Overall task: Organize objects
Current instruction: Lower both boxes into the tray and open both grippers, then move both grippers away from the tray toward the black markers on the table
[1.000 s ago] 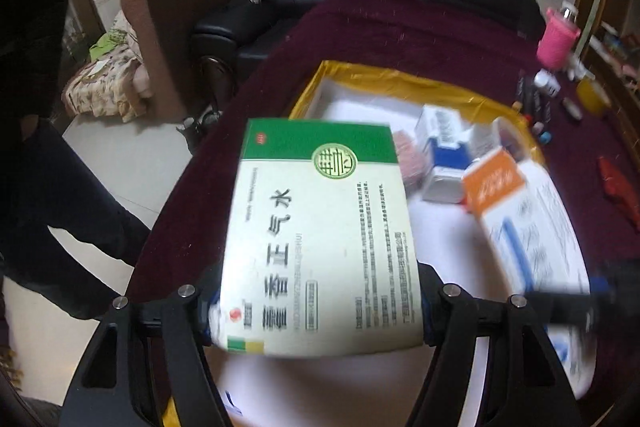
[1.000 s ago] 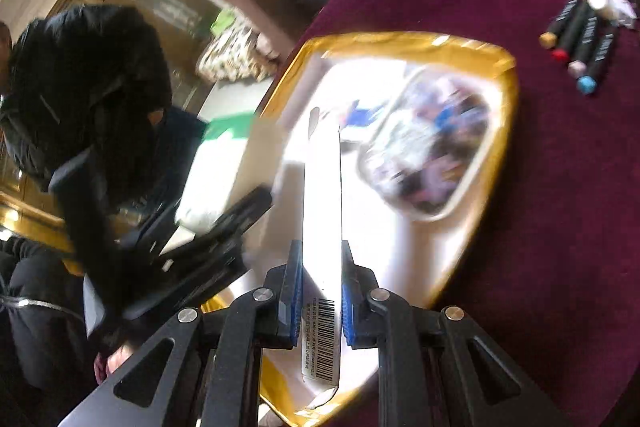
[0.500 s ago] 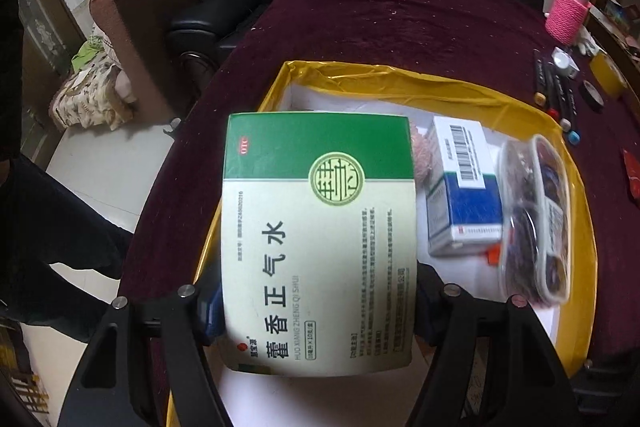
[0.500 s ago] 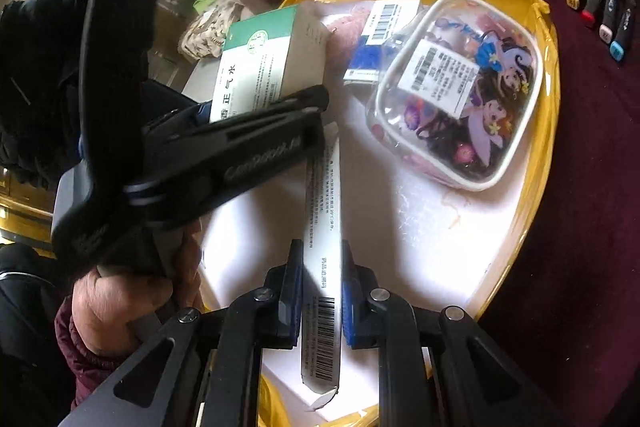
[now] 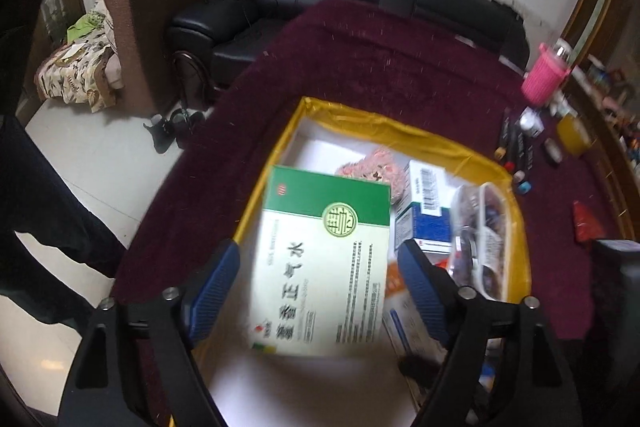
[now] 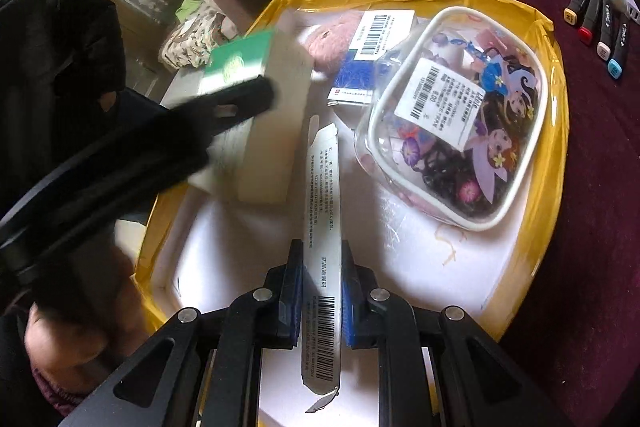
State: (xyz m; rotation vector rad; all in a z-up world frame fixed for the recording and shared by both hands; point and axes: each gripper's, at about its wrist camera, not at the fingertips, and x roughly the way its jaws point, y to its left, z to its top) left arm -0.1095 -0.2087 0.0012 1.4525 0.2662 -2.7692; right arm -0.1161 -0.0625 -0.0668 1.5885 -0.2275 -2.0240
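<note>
While its jaws are opening, left gripper (image 5: 318,271) pads stand clear of green-and-white box (image 5: 320,267), centre frame in yellow-rimmed tray (image 5: 400,131) | box: green top band, round emblem, black characters | right gripper (image 6: 320,297) clamps thin white barcoded carton (image 6: 322,267), lower centre

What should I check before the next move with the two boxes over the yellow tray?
1. Left gripper jaws opening, pads clear of the green and white box: ok.
2. Green and white box lying flat in the yellow tray: cannot tell.
3. Right gripper shut on the thin white box: ok.
4. Free tray floor below the thin white box: ok.
5. Clear pouch away from the thin white box: ok.
</note>
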